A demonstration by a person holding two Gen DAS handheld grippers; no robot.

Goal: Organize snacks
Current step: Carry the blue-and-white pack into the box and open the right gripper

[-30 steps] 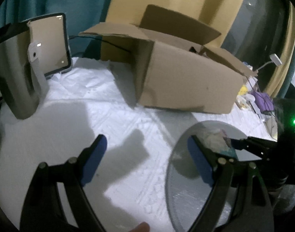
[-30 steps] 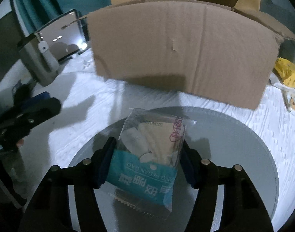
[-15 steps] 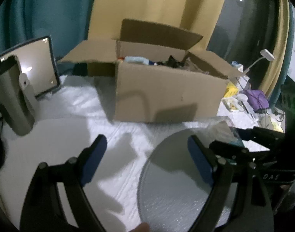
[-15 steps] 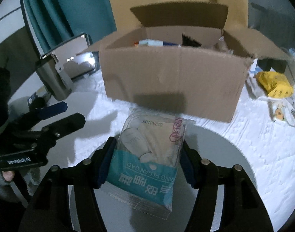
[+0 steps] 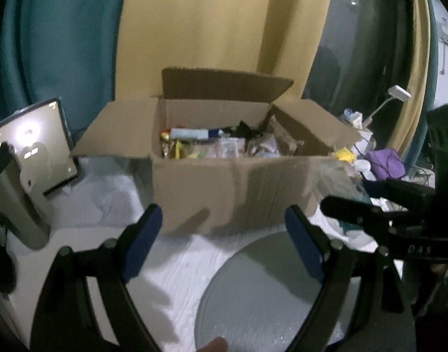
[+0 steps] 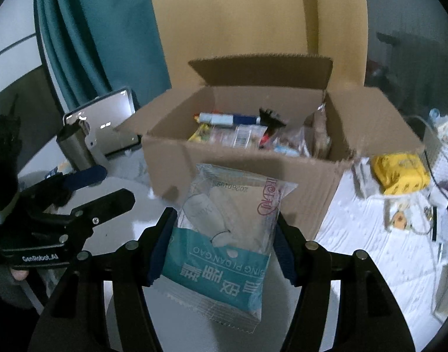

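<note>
We have the right hand-held gripper [image 6: 221,246] clamped on a snack packet [image 6: 226,234], its blue pads pressing the packet's two long sides. The packet is clear at the far end and teal at the near end, and its long axis runs away from us, in line with the fingers, its far end towards the cardboard box [image 6: 241,173].

The box is what the next move turns on. It stands just beyond the packet, flaps open, already holding a jumble of other snacks. The packet hangs in front of the near wall, its top edge about level with the rim in this view. By our judgement it must go higher and farther to clear that wall before we let go.

Our left hand-held gripper [image 5: 221,240] has its jaws well apart with nothing between them. It faces the same box from the left, above the white table [image 5: 171,267] and the edge of a round grey tray [image 5: 253,293]. The right hand is plainly the one placed to make the drop.
</note>
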